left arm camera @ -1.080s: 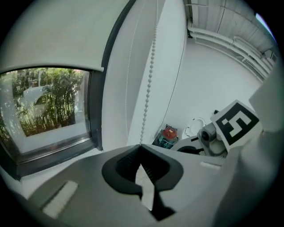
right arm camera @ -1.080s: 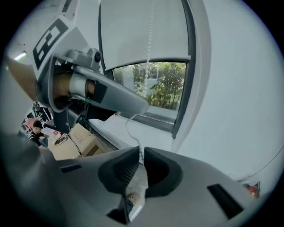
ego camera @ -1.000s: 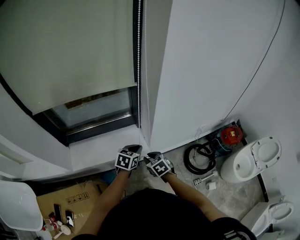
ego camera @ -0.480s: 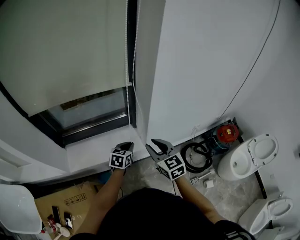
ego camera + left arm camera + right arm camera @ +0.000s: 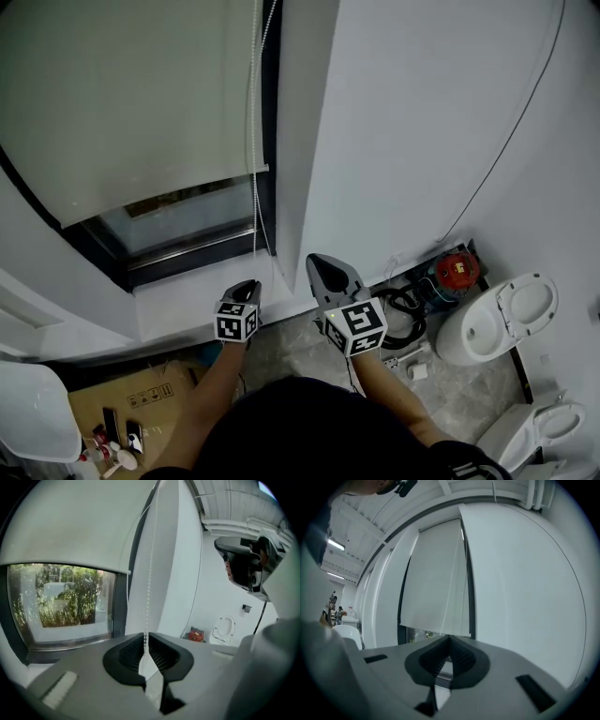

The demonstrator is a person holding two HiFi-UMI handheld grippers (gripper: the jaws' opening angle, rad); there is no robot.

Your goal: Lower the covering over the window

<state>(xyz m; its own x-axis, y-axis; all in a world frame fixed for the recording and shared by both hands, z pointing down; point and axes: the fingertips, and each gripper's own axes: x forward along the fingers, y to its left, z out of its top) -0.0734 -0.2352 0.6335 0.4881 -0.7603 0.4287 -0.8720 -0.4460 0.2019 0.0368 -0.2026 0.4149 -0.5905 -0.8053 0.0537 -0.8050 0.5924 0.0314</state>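
Note:
A pale roller blind [image 5: 131,103] covers most of the window [image 5: 187,220]; a strip of glass shows below its lower edge. A white bead chain [image 5: 254,202] hangs beside the dark frame. My left gripper [image 5: 246,287] is low by the sill, shut on the bead chain [image 5: 146,620], which runs taut upward from its tips. My right gripper [image 5: 324,264] is raised, pointing level at the blind [image 5: 436,583]. Its jaws have just been closing and stand shut. In the head view its tips are right of the chain, and I see nothing between them.
A white sill [image 5: 187,309] runs under the window. On the floor to the right are a black hose coil [image 5: 405,317], a red device [image 5: 457,271] and a white toilet [image 5: 497,323]. A cardboard box [image 5: 131,398] lies at the lower left. A thin cable [image 5: 506,141] crosses the wall.
My right gripper let go, opened wide, rose and turned level, and its jaws have shut again. The left gripper shifted slightly with the chain. The blind's edge looks unchanged.

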